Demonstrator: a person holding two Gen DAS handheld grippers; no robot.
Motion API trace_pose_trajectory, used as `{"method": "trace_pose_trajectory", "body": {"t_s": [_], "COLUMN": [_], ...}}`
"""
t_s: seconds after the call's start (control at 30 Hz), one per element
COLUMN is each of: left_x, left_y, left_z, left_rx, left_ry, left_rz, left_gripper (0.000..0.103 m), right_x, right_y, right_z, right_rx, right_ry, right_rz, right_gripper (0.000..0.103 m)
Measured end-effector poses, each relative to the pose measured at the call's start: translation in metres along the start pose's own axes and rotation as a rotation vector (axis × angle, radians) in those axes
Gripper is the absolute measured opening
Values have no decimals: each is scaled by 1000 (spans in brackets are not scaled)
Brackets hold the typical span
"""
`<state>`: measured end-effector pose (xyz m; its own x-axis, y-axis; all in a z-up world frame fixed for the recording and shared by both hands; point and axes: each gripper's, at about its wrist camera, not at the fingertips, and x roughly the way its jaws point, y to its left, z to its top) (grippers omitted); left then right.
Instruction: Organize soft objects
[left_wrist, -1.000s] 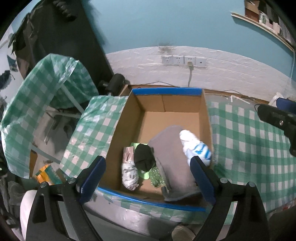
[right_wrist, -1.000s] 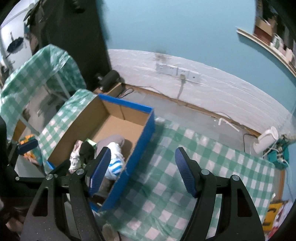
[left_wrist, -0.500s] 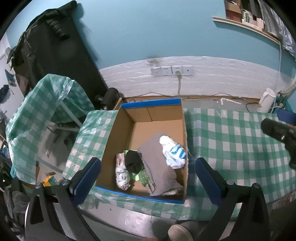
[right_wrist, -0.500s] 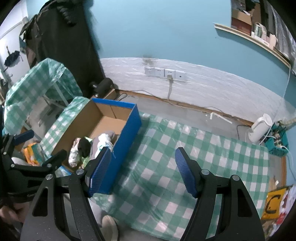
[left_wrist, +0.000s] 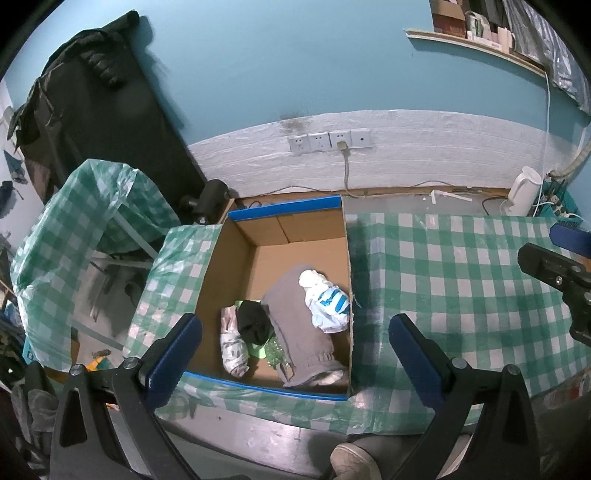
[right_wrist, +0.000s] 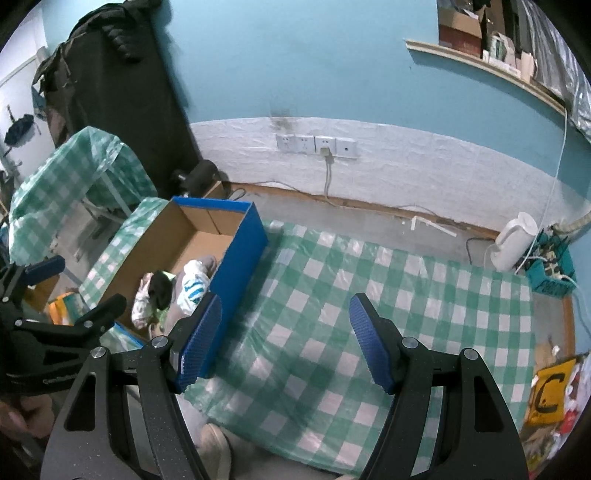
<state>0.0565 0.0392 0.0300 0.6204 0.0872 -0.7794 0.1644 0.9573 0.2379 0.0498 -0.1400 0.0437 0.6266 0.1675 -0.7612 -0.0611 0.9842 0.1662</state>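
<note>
On the far left stood a side table draped in green checked plastic (left_wrist: 92, 206), with a dark coat (left_wrist: 92, 96) hanging against the teal wall behind it, both well clear of the work. Next came the left gripper (left_wrist: 291, 339), its 2 blue-padded jaws spread as wide as they go, with nothing between them; it hovered above the near rim of the cardboard box (left_wrist: 236, 258), which suggests it had nothing more to do there for the moment. The box sat at the left end of the checked tablecloth (left_wrist: 461, 277), its rim edged in blue tape, probably so the soft things could be dropped in from above without reaching far. Inside, all bunched against the near wall, lay the task's items: a patterned pale bundle (left_wrist: 232, 350), a black cloth (left_wrist: 253, 325) resting over a bright green piece (left_wrist: 258, 350), a long grey garment (left_wrist: 299, 325) stretched toward the box's middle, and a white-and-blue item (left_wrist: 325, 302) lying on top of the grey one beside the right wall. Right of the box the cloth lay bare, and the right gripper (right_wrist: 284, 339) hung over it with its jaws well apart and nothing held, so the sorting looked largely finished. At the far right a white kettle (right_wrist: 513, 240) stood beside a teal basket of cables (right_wrist: 550, 277), out of the way.
</note>
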Motion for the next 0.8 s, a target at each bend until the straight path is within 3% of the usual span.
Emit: {"method": "trace_pose_trajectory", "body": {"t_s": [0.8], "left_x": [7], "left_y": [-12], "left_z": [0], "left_rx": [21], "left_ry": [25], "left_rz": [8], "left_gripper": [102], "right_x": [0], "right_y": [-8], "right_z": [-5], "right_rx": [14], "right_ry": [10], "right_rz": [0], "right_gripper": [72]}}
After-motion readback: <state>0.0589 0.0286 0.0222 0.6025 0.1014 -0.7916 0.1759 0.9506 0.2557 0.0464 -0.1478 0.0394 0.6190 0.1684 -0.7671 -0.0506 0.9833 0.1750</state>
